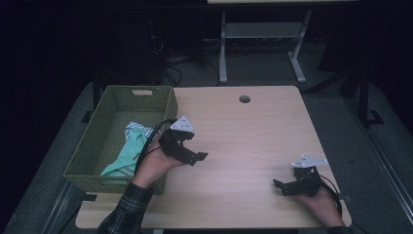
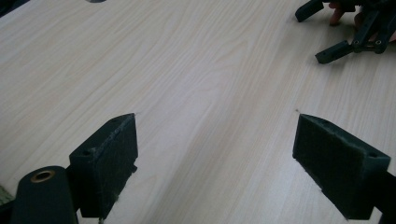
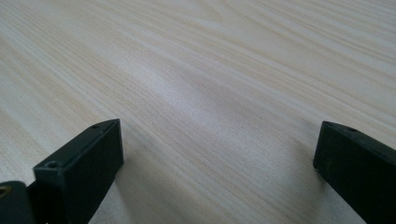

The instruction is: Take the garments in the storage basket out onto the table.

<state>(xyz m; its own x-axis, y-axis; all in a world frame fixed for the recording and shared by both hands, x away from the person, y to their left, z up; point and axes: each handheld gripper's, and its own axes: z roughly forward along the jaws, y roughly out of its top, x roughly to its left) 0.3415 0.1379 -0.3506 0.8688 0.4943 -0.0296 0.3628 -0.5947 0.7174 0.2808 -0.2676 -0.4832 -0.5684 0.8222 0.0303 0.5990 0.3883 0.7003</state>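
Green basket [image 1: 104, 146] holds cloth [image 1: 127, 148], seemingly crumpled; left gripper [image 1: 195, 158] beside it, right gripper [image 1: 280, 186] apart, both gaping wide, empty.

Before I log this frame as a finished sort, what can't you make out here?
- Cloth in the green basket, high view: crumpled, partly behind the left hand; what it is or how many pieces, unclear.
- Basket's near inside corner, high view: hidden by its front wall.
- Person's forearms, high view: cut off by the bottom edge.
- Right tool, left gripper view: cropped at the top right corner.
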